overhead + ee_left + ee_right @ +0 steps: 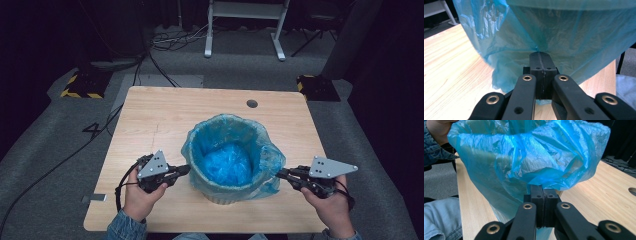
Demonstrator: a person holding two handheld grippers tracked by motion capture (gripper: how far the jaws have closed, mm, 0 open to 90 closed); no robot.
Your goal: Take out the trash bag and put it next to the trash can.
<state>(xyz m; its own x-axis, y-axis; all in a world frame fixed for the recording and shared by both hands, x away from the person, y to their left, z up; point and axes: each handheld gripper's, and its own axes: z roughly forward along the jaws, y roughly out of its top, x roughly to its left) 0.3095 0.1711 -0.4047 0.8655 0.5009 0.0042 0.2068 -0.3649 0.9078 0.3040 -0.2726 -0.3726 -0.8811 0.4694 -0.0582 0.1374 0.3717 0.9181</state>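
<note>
While both grippers, left (184, 170) and right (280, 174), are pinching the bag (227, 162) overhang, I am treating this film as light, slippery, easily torn.

No word, brand or label can be read anywhere, and the one sign-like mark is a dark shape resembling a "4" (93, 130) on the grey floor (45, 150) beside the table's (150, 107) left edge.
</note>
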